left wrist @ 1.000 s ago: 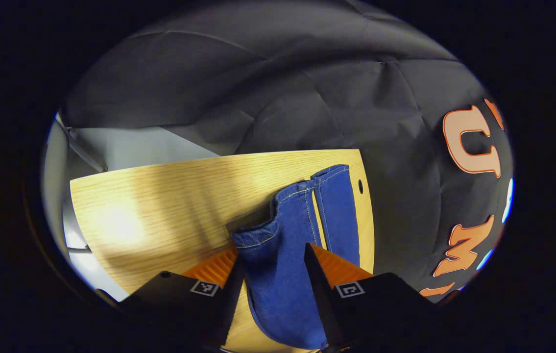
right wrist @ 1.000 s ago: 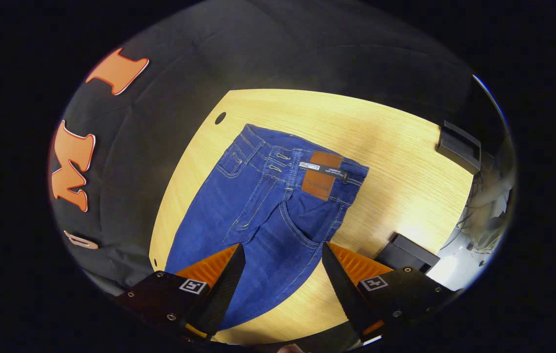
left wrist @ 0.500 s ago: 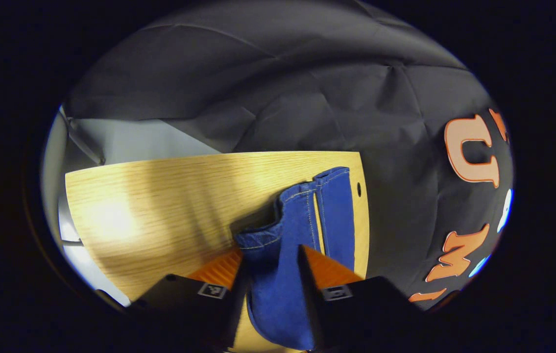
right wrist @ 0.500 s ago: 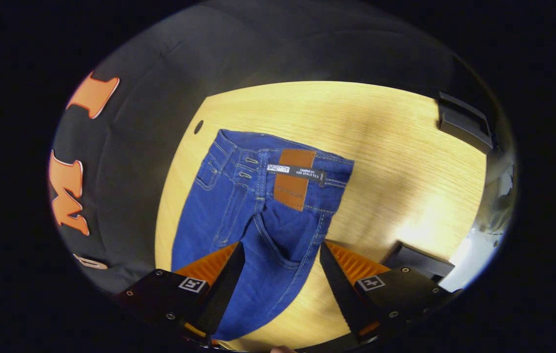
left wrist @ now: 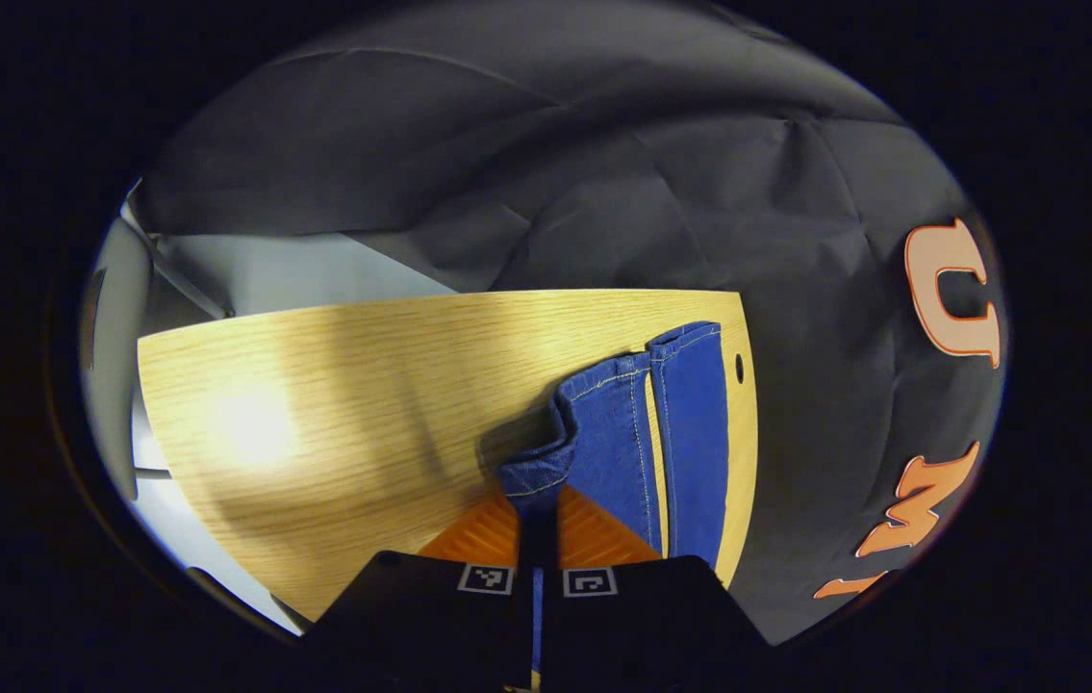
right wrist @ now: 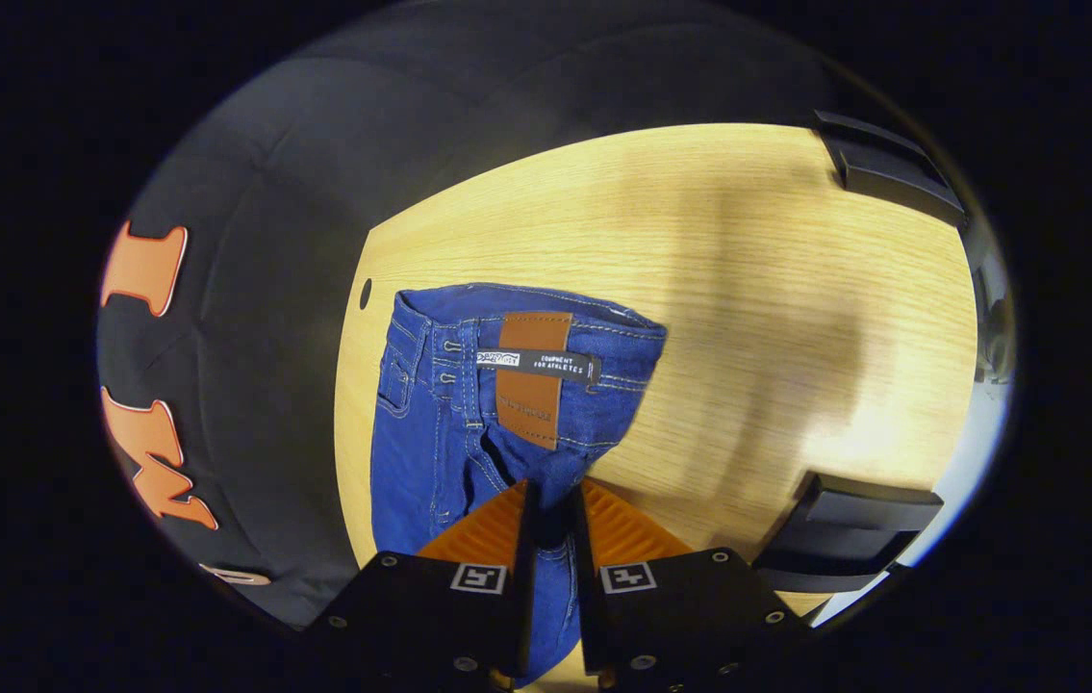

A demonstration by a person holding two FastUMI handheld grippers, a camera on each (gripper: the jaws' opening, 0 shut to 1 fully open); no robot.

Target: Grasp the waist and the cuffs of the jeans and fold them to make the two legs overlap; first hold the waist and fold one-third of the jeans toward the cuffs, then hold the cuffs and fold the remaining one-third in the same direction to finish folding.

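With its two fingers drawn close together, the left gripper (left wrist: 538, 505) pinches a bunched ridge of blue denim at the near cuff (left wrist: 536, 472), both fingers pressing the cloth between them. Just beyond that pinch, the jeans (left wrist: 647, 433) run away over the wooden table (left wrist: 334, 404), the two legs side by side with a thin strip of wood showing between them, the far hems lying flat near the table's right edge, close to a small hole (left wrist: 738, 367) in the board.

Over in the right gripper view, the right gripper (right wrist: 551, 520) is likewise narrowed down on a fold of denim just below the seat, fingers clamped on the cloth. Past the fingertips sits the brown leather patch (right wrist: 531, 380) at the waistband (right wrist: 546, 303), the waist lying flat on the table toward its left side. Farther right, a dark block (right wrist: 844, 539) stands at the near table edge and another dark block (right wrist: 892, 168) at the far corner.
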